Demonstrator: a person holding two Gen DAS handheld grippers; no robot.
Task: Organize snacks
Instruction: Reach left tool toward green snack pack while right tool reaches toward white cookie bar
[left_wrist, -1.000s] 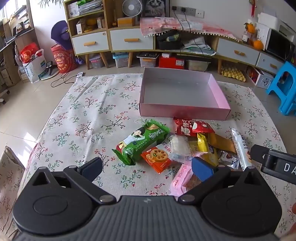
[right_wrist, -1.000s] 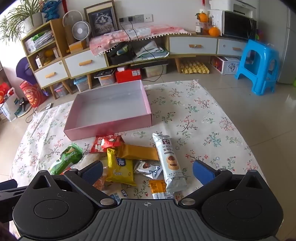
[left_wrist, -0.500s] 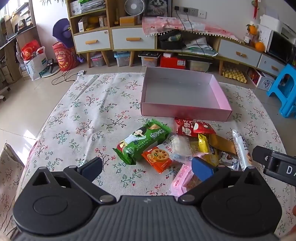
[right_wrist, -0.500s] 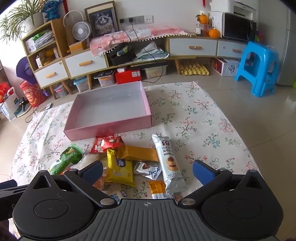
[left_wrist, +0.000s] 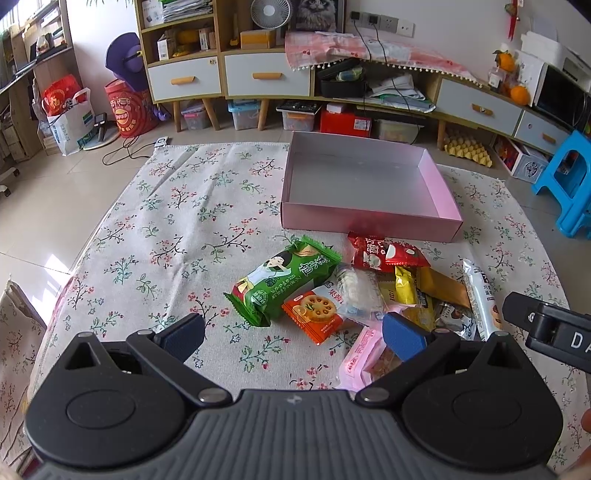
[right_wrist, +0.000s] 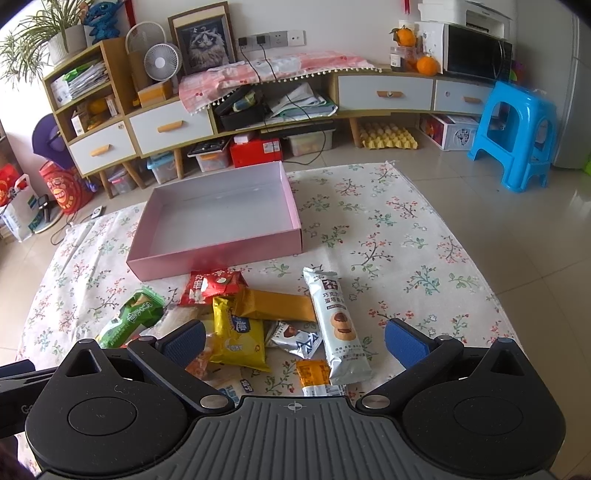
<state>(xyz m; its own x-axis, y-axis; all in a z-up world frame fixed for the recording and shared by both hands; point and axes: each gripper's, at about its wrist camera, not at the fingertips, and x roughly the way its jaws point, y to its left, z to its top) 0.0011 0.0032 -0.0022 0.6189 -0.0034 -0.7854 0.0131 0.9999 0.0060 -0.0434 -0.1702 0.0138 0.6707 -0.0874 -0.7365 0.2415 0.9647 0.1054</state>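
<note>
An empty pink box (left_wrist: 369, 221) (right_wrist: 218, 251) sits on the floral cloth. In front of it lies a pile of snack packets: a green pack (left_wrist: 284, 282) (right_wrist: 129, 321), an orange cracker pack (left_wrist: 317, 310), a red pack (left_wrist: 384, 254) (right_wrist: 212, 284), a yellow pack (right_wrist: 240, 339), a gold bar (right_wrist: 277, 306), a long white pack (right_wrist: 336, 325) and a pink pack (left_wrist: 364, 363). My left gripper (left_wrist: 291, 334) is open and empty, above the near side of the pile. My right gripper (right_wrist: 295, 338) is open and empty, over the pile's right half.
The floral cloth (left_wrist: 177, 221) covers the floor. A low cabinet with drawers (right_wrist: 384, 92) and storage bins runs along the back wall. A blue stool (right_wrist: 513, 136) stands at the right. The other gripper's body (left_wrist: 546, 332) shows at the left view's right edge.
Both grippers have drifted slightly; the left view has shifted a little, with the box and snacks sitting marginally lower. Nothing was grasped or moved.
</note>
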